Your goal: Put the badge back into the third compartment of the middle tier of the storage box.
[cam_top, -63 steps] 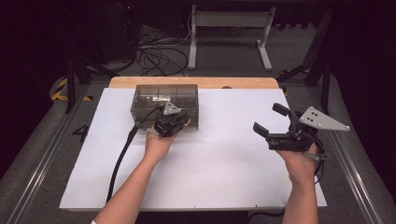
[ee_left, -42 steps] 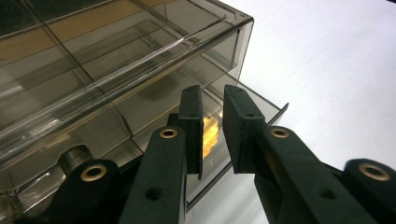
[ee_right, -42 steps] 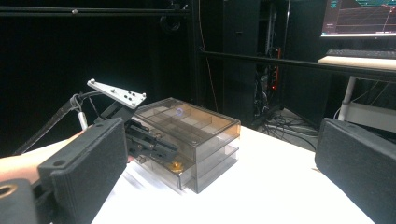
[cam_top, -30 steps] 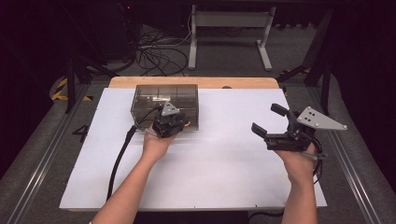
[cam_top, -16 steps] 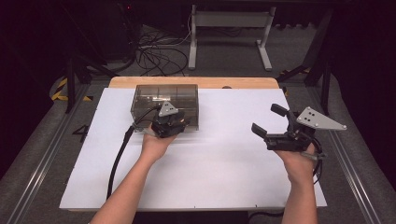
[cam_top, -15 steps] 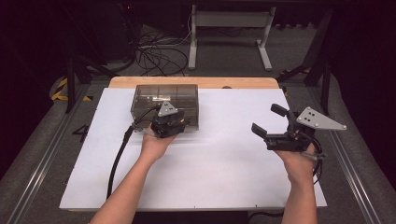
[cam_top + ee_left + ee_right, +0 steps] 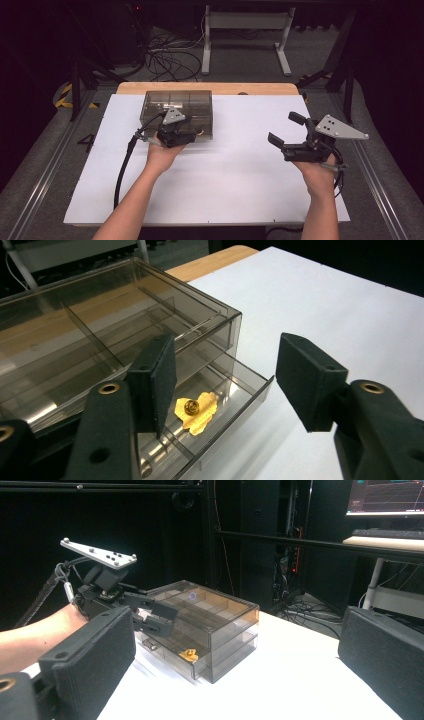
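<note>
- Smoke-grey clear plastic drawer cabinet (image 7: 177, 111): I see it at the far left of the white table sheet (image 7: 225, 180), its bottom drawer (image 7: 220, 405) pulled partly out toward me.
- Small gold trinket on a yellow scrap (image 7: 196, 409): lies in the open drawer, just in front of the cabinet's front face. I judge it light, thin and easily crumpled; the hard plastic around it looks slippery and light enough to slide if pushed.
- Hold, my judgement: pinch the trinket itself from above, or take the drawer's front lip to move it.
- Left gripper (image 7: 225, 385): jaws apart, empty, hanging just over the open drawer.
- Right gripper (image 7: 287, 131): jaws wide apart, empty, well to the right of the cabinet.
- Hard to make out: what exactly the trinket is; what the upper drawers hold behind tinted walls; the drawer's near end, cut off by my left jaw.
</note>
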